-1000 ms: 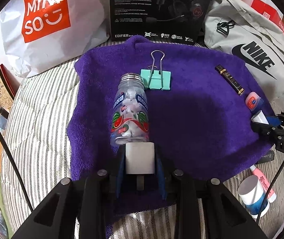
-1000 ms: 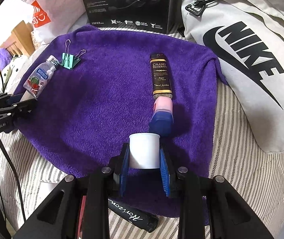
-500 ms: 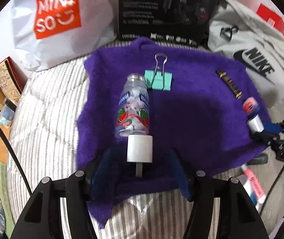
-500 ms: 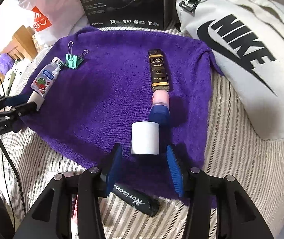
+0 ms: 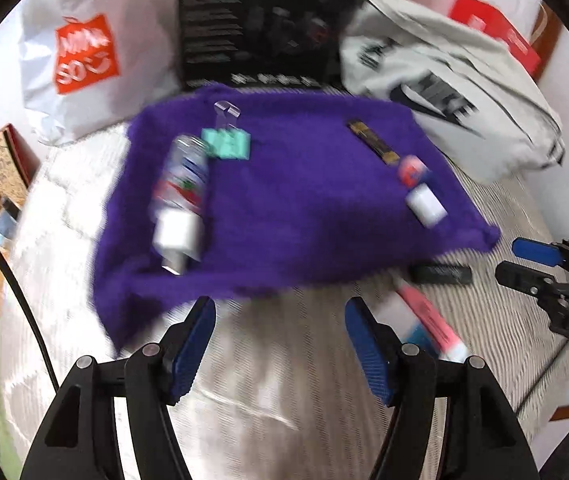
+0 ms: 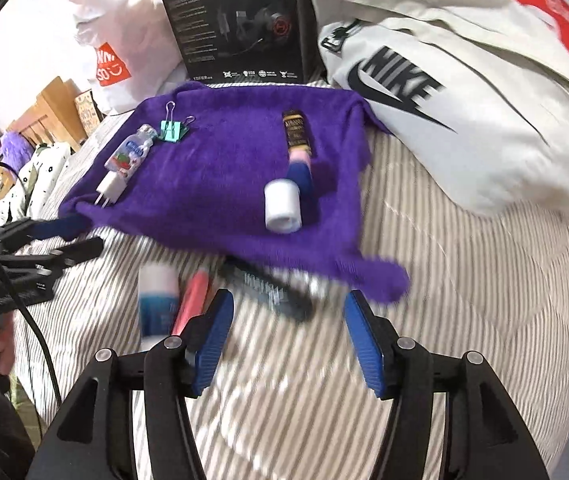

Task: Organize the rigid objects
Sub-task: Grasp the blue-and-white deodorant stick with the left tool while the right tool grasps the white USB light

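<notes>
Jaws wide apart on left gripper point(image 5: 280, 344) and right gripper point(image 6: 288, 340), both empty, hovering over striped bed point(image 6: 464, 280) just off near edge of purple towel point(image 6: 224, 168). On towel: charger point(image 6: 110, 190) touching bottle point(image 6: 130, 152) at left; white cap point(image 6: 282, 206) at right. Open bedding ahead of both.

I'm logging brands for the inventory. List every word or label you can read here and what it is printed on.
"NIKE": grey bag.
"MINI SO", partly cut off and blurred: orange patch on the white shopping bag.
"EDIFIER": bottom edge of the black headset box; its other print is too small.
"DAS": body of the right gripper.
Gold label on the dark tube and the small bottle label: blurred, unreadable.
</notes>
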A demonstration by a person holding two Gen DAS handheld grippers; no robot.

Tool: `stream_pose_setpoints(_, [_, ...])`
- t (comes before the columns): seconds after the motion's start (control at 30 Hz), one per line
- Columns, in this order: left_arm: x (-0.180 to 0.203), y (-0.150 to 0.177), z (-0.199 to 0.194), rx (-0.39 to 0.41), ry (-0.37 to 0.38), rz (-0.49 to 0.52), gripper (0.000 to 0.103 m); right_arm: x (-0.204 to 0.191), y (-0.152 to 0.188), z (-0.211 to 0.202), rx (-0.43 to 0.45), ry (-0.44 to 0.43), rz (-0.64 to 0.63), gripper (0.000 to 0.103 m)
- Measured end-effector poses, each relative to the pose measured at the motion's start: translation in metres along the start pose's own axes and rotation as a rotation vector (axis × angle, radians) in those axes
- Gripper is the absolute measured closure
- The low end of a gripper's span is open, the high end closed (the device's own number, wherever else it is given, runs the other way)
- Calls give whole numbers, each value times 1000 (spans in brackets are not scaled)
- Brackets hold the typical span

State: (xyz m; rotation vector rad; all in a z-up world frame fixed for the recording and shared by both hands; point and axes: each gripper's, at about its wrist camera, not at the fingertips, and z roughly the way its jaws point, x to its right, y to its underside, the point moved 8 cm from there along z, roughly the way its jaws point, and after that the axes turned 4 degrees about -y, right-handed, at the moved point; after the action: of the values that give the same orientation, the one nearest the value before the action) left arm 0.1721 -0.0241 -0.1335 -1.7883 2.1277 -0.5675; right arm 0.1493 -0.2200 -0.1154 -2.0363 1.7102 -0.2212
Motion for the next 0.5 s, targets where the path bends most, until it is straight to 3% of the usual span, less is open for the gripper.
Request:
stream_pose_setpoints(0.17, [43,16,6,-30,95,-8,37,3,36,-16,12,-22,47,43])
stream_pose_setpoints(0.27, [55,19,11,-42,58,13,37,4,55,-19,11,-37,71,43])
stream_pose_setpoints(0.5, [66,26,29,-90,48,22,33,8,82,-19,0,-65,128,43])
